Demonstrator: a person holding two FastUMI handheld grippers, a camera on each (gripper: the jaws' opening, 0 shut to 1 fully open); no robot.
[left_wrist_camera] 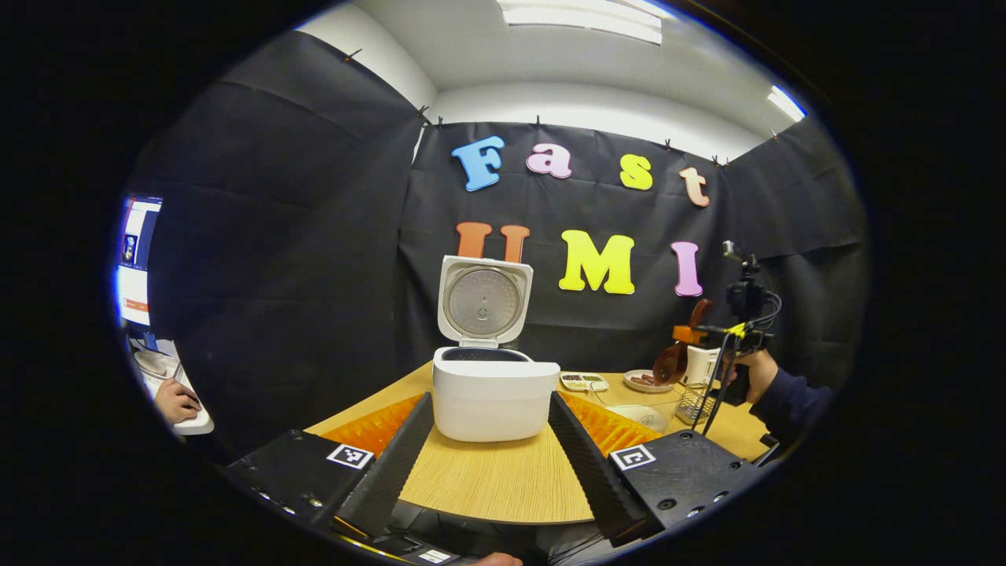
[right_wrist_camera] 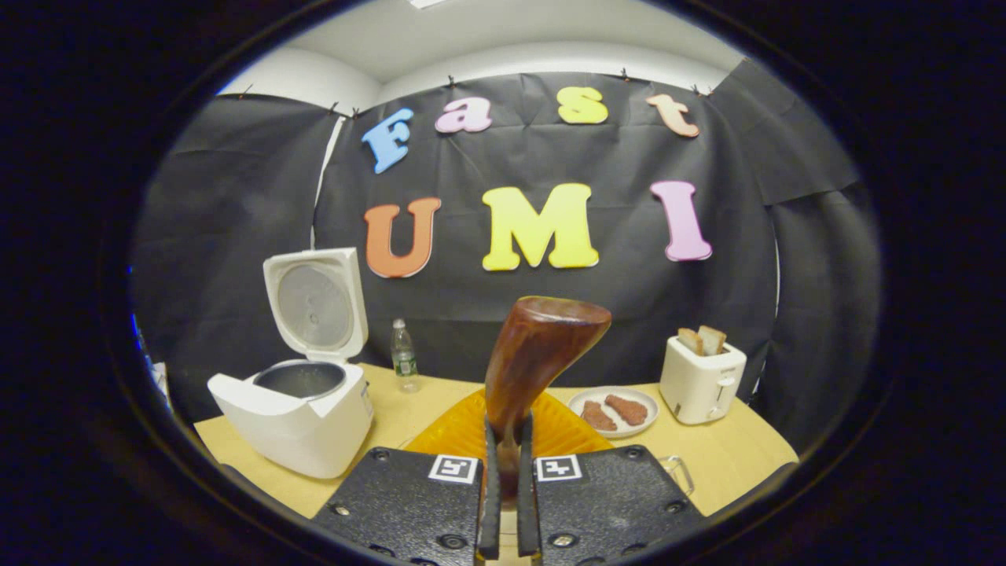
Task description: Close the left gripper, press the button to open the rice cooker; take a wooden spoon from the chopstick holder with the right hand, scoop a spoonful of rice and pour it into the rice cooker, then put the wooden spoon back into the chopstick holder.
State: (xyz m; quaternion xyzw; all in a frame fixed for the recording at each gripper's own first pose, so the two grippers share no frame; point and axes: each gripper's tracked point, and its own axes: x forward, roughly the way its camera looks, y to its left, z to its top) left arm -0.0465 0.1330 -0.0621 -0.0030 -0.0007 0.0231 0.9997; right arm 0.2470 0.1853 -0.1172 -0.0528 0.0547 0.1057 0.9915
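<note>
Your right tool point(right_wrist_camera: 507, 464) is pinching the wooden spoon point(right_wrist_camera: 542, 354) by its handle, both fingers pressed against the narrow neck, with the glossy, dark reddish-brown bowl standing upright above them, broad and rounded at the top. Your left tool point(left_wrist_camera: 491, 440) is spread wide, its ridged fingers point(left_wrist_camera: 393, 464) splayed to either side of the rice cooker point(left_wrist_camera: 491, 393) and apart from it. The cooker is a smooth white box with rounded corners; its lid point(left_wrist_camera: 483, 303) stands upright on the rear hinge, showing a dull round metal plate inside, and in the right gripper view you can look into the dark metal pot point(right_wrist_camera: 302, 379). The table point(left_wrist_camera: 487, 479) is pale wood grain with a curved near edge, and bare wood lies between your left tool and the cooker's front. In the left gripper view your right tool sits off to the right, held by a hand point(left_wrist_camera: 753, 373) in a dark sleeve above a wire chopstick holder point(left_wrist_camera: 693, 405). Behind the spoon lies a ribbed orange mat point(right_wrist_camera: 456, 428), then a white plate point(right_wrist_camera: 613, 410) with reddish-brown pieces, a white toaster point(right_wrist_camera: 702, 381) with two slices poking up, and a clear plastic bottle point(right_wrist_camera: 404, 355) near the back wall. The cooker stands well apart from the plate and toaster.
</note>
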